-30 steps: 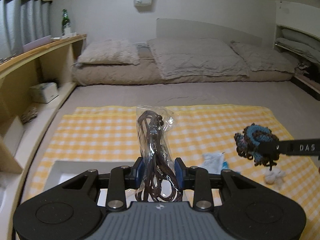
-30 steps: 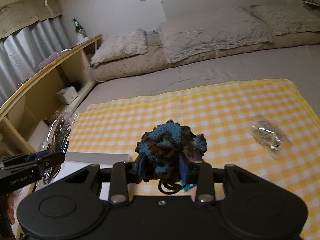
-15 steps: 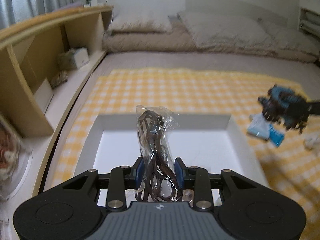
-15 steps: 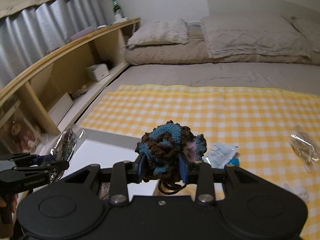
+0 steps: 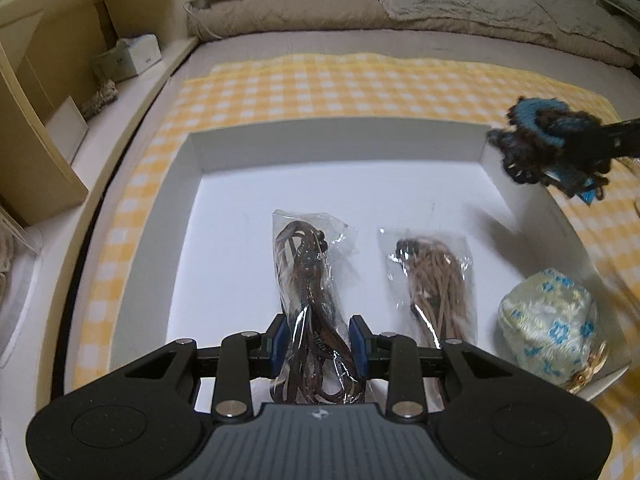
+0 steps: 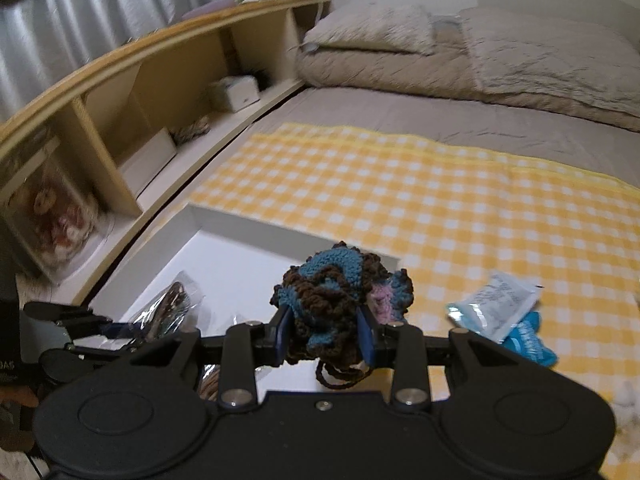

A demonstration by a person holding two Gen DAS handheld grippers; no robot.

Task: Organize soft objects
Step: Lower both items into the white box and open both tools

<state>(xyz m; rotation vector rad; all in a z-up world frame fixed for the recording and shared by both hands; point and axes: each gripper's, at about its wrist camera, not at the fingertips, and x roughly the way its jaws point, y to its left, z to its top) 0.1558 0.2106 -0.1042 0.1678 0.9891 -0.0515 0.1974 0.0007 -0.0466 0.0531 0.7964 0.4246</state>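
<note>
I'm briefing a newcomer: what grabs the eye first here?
The white box on the yellow checked cloth, holding a tan cord packet and a floral pouch. Over it, the left gripper clamps bagged brown cords; the right gripper clamps a crochet bundle.

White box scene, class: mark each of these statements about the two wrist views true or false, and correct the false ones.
1. The left hand-held gripper holds a clear bag of dark brown cord. True.
2. The white box is empty. False: a bag of tan cord and a floral pouch lie in it.
3. The right hand-held gripper holds a crocheted blue and brown piece. True.
4. The box sits on a plain grey sheet. False: it sits on a yellow checked cloth.
</note>
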